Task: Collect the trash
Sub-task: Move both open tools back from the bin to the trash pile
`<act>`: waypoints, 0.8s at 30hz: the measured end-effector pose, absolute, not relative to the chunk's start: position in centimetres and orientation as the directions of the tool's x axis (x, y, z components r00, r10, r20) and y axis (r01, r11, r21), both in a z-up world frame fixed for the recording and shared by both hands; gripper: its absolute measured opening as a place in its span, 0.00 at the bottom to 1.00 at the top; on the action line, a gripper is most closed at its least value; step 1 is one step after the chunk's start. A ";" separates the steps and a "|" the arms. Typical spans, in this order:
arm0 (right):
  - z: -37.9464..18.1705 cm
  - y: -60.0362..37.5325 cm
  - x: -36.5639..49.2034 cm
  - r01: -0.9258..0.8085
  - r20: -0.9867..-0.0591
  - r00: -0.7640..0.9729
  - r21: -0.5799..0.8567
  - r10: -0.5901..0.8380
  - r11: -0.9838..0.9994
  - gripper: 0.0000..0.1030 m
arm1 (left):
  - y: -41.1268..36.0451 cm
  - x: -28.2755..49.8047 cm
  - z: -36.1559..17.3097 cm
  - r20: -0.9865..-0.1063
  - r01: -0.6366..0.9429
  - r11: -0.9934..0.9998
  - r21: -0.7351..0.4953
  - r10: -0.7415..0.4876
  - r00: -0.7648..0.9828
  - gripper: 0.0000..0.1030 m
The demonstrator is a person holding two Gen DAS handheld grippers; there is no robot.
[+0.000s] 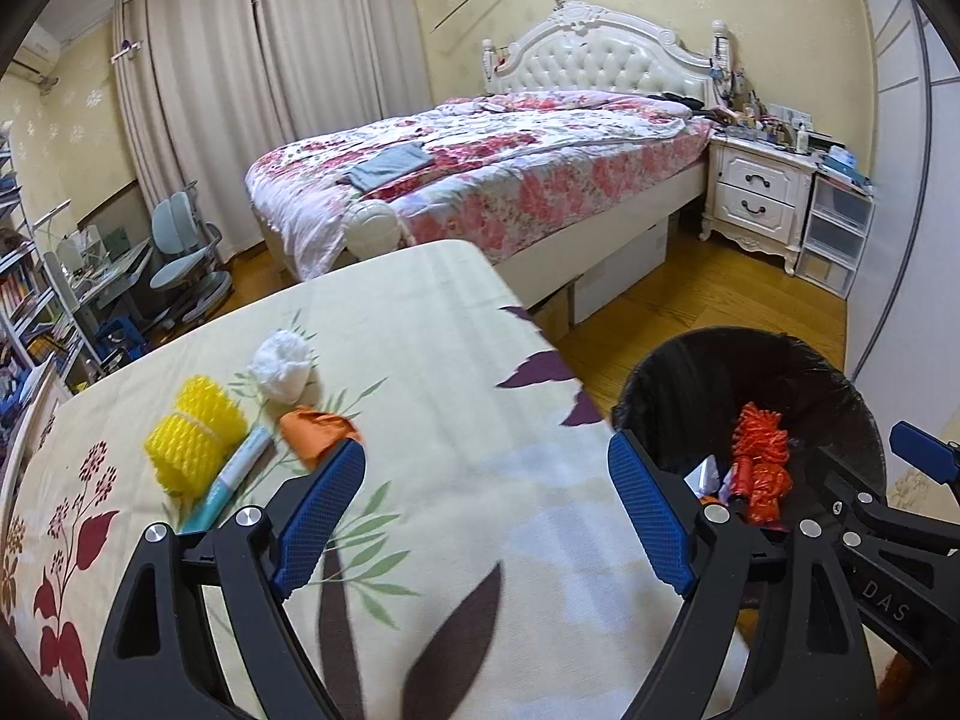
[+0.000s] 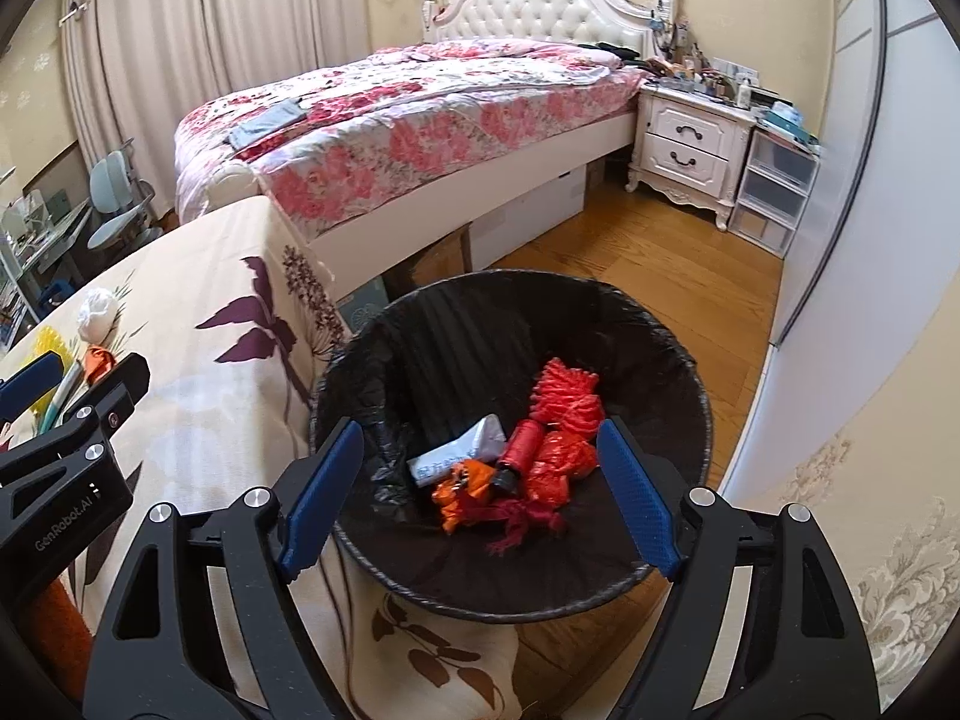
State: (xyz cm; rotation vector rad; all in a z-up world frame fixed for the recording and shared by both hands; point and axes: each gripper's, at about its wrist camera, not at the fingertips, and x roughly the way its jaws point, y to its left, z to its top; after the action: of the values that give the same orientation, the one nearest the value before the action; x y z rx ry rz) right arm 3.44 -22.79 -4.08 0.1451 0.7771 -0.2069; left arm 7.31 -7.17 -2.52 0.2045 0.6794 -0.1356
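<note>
Both grippers stood apart, nothing between the jaws. Left gripper (image 1: pixel 486 510) hung over bare tablecloth (image 1: pixel 456 360); remaining trash sat far-left of the bin (image 2: pixel 510 594): yellow foam net (image 1: pixel 195 441), white wad (image 1: pixel 282 369), tube (image 1: pixel 237 474), orange scrap (image 1: pixel 318 429). Right gripper (image 2: pixel 480 498) hung over the bin, which touched the table edge, open floor (image 2: pixel 660 276) beyond. Only the right view showed the whole bin floor: red trash (image 2: pixel 558 438), white wrapper (image 2: pixel 459 450).

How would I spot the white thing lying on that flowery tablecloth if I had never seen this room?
Start at the table with the cream flowery cloth in front of the bed. Near its left side lies a small cluster of litter. The crumpled white wad is the piece farthest toward the bed, beyond the yellow foam netting, the pale blue tube and the orange scrap; it alone is white and fluffy.
</note>
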 end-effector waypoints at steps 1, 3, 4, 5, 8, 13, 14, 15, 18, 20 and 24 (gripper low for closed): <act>-4.1 -22.3 3.5 0.228 -0.708 0.695 0.053 -0.125 0.972 0.76 | -6.7 7.1 -2.5 -0.636 0.182 0.973 0.142 -0.051 0.770 0.81; -4.1 -21.2 3.8 0.203 -0.709 0.697 0.050 -0.108 0.978 0.76 | -5.6 7.1 -2.6 -0.638 0.161 0.977 0.142 -0.034 0.770 0.81; -4.0 -20.7 3.9 0.191 -0.709 0.698 0.049 -0.100 0.980 0.76 | -4.9 7.1 -2.5 -0.637 0.147 0.979 0.143 -0.023 0.771 0.81; -4.1 -20.3 4.0 0.180 -0.709 0.699 0.049 -0.093 0.982 0.76 | -4.3 7.1 -2.5 -0.636 0.137 0.980 0.143 -0.015 0.772 0.81; -4.0 -18.6 4.7 0.142 -0.710 0.700 0.047 -0.067 0.989 0.76 | -2.1 7.2 -2.3 -0.634 0.093 0.986 0.141 0.018 0.773 0.81; -3.6 -15.7 5.8 0.078 -0.708 0.706 0.048 -0.021 0.996 0.76 | 1.6 7.8 -2.0 -0.633 0.022 0.990 0.139 0.072 0.771 0.81; -3.6 -15.2 6.0 0.067 -0.708 0.707 0.049 -0.013 0.997 0.76 | 2.1 7.9 -2.0 -0.632 0.012 0.990 0.140 0.080 0.771 0.81; -3.5 -14.6 6.3 0.055 -0.707 0.707 0.048 -0.005 0.997 0.76 | 2.9 8.1 -2.0 -0.633 -0.004 0.990 0.140 0.093 0.769 0.81; -3.3 -12.8 7.0 0.017 -0.706 0.708 0.042 0.018 0.999 0.76 | 4.9 8.6 -2.0 -0.635 -0.041 0.989 0.139 0.121 0.763 0.81; -3.2 -11.6 7.6 -0.007 -0.705 0.709 0.040 0.033 0.999 0.76 | 6.0 9.0 -2.0 -0.637 -0.062 0.989 0.137 0.136 0.759 0.81; -2.9 -9.5 8.5 -0.044 -0.704 0.708 0.039 0.058 0.998 0.76 | 7.8 9.8 -2.0 -0.638 -0.087 0.986 0.140 0.157 0.754 0.81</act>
State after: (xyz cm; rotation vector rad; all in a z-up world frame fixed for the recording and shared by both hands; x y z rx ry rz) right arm 8.53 -9.50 -2.85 0.0198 0.7825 0.0566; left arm 9.78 7.84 -1.96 0.1040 0.7052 0.1330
